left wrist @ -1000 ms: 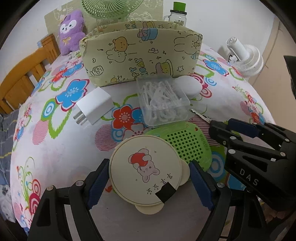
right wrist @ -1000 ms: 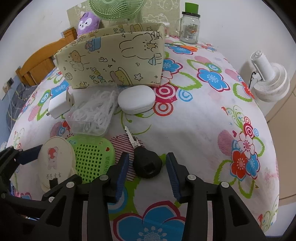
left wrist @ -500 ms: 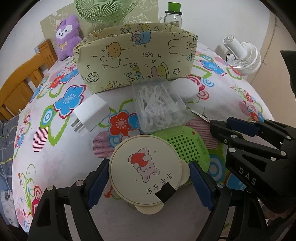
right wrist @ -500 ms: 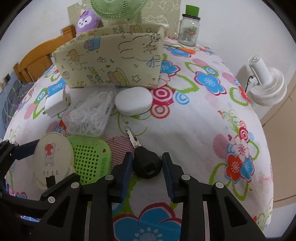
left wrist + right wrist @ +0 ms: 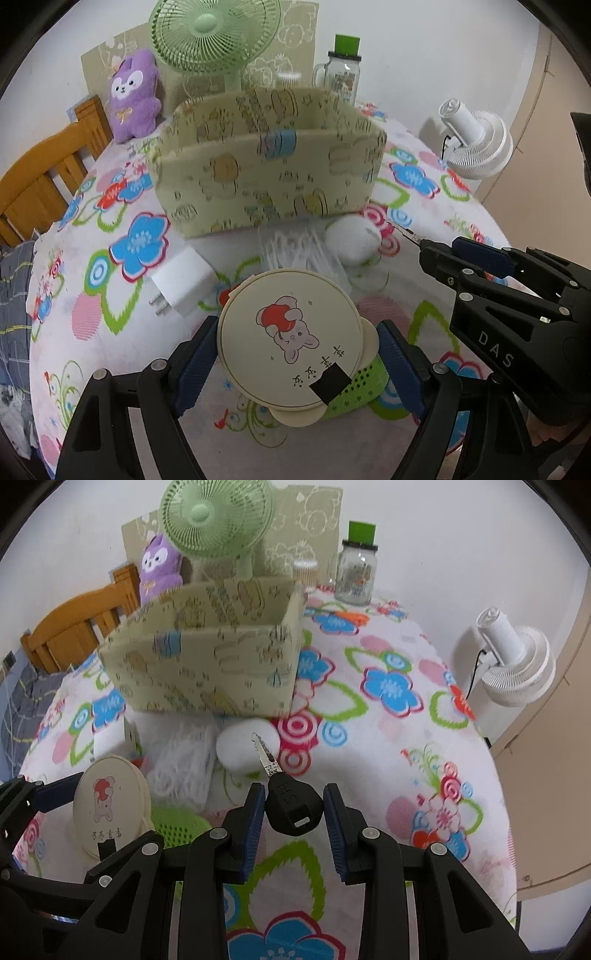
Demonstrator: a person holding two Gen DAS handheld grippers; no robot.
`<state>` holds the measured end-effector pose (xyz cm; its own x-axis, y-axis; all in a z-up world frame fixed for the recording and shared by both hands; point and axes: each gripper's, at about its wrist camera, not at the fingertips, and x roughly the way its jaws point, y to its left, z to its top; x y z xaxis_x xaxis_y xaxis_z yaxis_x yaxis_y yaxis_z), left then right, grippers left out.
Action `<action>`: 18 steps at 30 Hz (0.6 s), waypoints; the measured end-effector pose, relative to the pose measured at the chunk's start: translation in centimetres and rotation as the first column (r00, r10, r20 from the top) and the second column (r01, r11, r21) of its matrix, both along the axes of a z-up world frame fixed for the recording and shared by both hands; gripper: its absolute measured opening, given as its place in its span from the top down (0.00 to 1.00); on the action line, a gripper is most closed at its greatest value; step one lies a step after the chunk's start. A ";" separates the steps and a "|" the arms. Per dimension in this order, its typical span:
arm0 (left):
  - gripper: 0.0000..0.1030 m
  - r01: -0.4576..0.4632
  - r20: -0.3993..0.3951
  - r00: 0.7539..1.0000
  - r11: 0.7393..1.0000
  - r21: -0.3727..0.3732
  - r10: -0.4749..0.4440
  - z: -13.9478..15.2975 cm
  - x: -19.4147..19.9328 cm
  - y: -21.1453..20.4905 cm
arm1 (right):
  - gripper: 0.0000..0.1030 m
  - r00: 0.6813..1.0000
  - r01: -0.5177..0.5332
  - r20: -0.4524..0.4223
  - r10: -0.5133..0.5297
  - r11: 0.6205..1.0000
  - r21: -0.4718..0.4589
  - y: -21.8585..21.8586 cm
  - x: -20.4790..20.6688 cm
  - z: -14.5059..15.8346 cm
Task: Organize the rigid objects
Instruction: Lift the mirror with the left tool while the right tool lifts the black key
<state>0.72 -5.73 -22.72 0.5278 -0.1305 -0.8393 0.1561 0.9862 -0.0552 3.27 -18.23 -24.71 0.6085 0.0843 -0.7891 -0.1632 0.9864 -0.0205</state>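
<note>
Right wrist: key [image 5: 291, 805] clamped by its black head in my right gripper [image 5: 294, 810], blade pointing forward and up, clear of the floral cloth [image 5: 388, 738]. Left wrist: my left gripper [image 5: 295, 360] is clamped on the round cream case [image 5: 290, 341] with the rabbit print, pads on both sides, case lifted off the cloth. Green perforated disc [image 5: 364, 384] sits just under and behind the case; can't tell if they touch. Ahead on the cloth: white charger [image 5: 183, 282] to the left, clear box of floss picks [image 5: 299, 247] in the middle (blurred), white oval case [image 5: 352, 236] to its right. Behind them the cream patterned bin [image 5: 266, 181], open top. Beyond: green fan [image 5: 214, 35], purple plush [image 5: 135, 94], glass jar [image 5: 345, 72]. White fan [image 5: 476, 144] off the cloth's right edge.
</note>
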 end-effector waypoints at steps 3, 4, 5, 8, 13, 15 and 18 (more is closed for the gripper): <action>0.17 -0.006 0.008 1.000 1.000 -0.009 0.006 0.8 0.4 0.1 | 0.66 1.000 0.002 0.011 -0.002 1.000 0.006 0.0 0.3 0.9; 0.17 -0.007 0.009 1.000 1.000 -0.013 0.007 1.1 0.5 0.2 | 0.66 1.000 0.004 0.016 -0.004 1.000 0.008 0.0 0.4 1.3; 0.17 -0.009 0.011 1.000 1.000 -0.017 0.009 1.4 0.6 0.3 | 0.66 1.000 0.005 0.020 -0.005 1.000 0.010 0.0 0.4 1.6; 0.17 -0.011 0.018 1.000 1.000 -0.029 0.011 2.3 0.9 0.5 | 0.66 0.999 0.014 0.037 -0.015 1.000 0.022 0.1 0.6 2.7; 0.17 -0.014 0.032 0.999 0.999 -0.033 0.015 3.7 1.0 0.9 | 0.66 0.998 0.022 0.056 -0.024 0.999 0.035 0.3 0.6 4.2; 0.17 -0.016 0.035 0.999 0.999 -0.034 0.017 4.2 1.1 1.0 | 0.66 0.998 0.023 0.064 -0.026 0.999 0.038 0.4 0.7 4.8; 0.17 -0.021 0.048 0.999 0.999 -0.036 0.023 5.1 1.4 1.2 | 0.66 0.997 0.025 0.076 -0.028 0.999 0.045 0.5 1.0 5.5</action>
